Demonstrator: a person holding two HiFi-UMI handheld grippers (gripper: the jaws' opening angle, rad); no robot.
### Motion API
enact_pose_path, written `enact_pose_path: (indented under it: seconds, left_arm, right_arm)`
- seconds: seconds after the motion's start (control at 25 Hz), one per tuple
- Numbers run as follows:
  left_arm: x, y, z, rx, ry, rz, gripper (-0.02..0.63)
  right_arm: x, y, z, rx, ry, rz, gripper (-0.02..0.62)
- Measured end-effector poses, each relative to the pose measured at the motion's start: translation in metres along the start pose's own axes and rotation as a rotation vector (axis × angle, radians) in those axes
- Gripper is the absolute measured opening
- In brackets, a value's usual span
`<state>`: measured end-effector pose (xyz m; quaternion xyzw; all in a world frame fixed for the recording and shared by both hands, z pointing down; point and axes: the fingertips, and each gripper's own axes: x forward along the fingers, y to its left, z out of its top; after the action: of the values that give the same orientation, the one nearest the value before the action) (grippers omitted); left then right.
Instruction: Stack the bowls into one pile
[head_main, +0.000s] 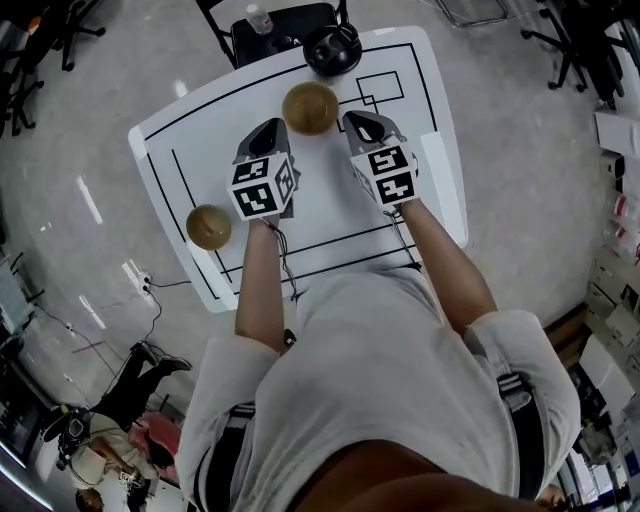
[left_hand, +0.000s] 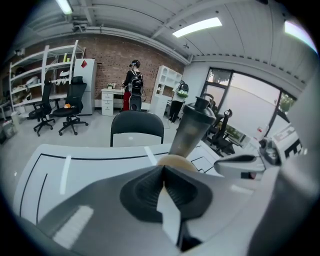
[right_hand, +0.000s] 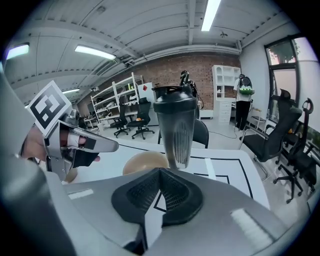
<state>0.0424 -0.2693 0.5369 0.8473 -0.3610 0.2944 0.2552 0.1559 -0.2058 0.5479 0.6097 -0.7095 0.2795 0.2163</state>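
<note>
Left tongs (head_main: 272, 127), right tongs (head_main: 357, 120); tan bowl (head_main: 310, 107)

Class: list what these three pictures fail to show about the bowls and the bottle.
Far bowl: left gripper view, mostly hidden behind the left gripper.
Bottle: right gripper view, dark walls hide any contents.
Near bowl: head view, too small to show its inside.

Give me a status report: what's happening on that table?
Left gripper and right gripper shut, empty. Bowls unstacked: far bowl ahead between grippers, near bowl at left edge of table. Shaker bottle just beyond far bowl.
</note>
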Motion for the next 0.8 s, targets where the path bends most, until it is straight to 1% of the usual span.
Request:
enact_pose_path:
  seconds: [0.28,0.4,0.52,0.56,0.6,0.64,0.68,0.72,0.8]
  left_arm:
    - [0.02,0.013,-0.008,-0.029,0.044,0.0,0.003]
    - [0.028,0.018,-0.01,-0.01,0.067,0.01,0.003]
    - [0.033,0.019,-0.008,-0.002,0.066,0.011,0.003]
    - [0.035,0.018,-0.008,-0.012,0.063,0.001,0.003]
    - [0.037,0.017,-0.008,-0.024,0.06,-0.011,0.003]
    - [0.039,0.015,-0.008,-0.038,0.058,-0.023,0.016]
    - [0.041,0.014,-0.009,-0.051,0.057,-0.034,0.072]
    - [0.043,0.014,-0.011,-0.062,0.059,-0.043,0.106]
    - [0.048,0.014,-0.016,-0.069,0.075,-0.054,0.115]
  right_arm:
    - [0.023,-0.007,0.003,0.035,-0.003,0.012,0.0]
    - [0.032,-0.009,0.003,0.041,-0.001,0.012,0.0]
    - [0.038,-0.01,0.002,0.047,0.007,0.017,0.0]
    - [0.041,-0.009,0.001,0.048,0.016,0.024,0.006]
    - [0.044,-0.008,-0.001,0.049,0.029,0.033,0.036]
    - [0.046,-0.007,-0.003,0.049,0.042,0.041,0.07]
    - [0.048,-0.006,-0.005,0.049,0.054,0.047,0.086]
    - [0.05,-0.004,-0.007,0.049,0.063,0.051,0.092]
    - [0.054,-0.002,-0.01,0.05,0.076,0.057,0.106]
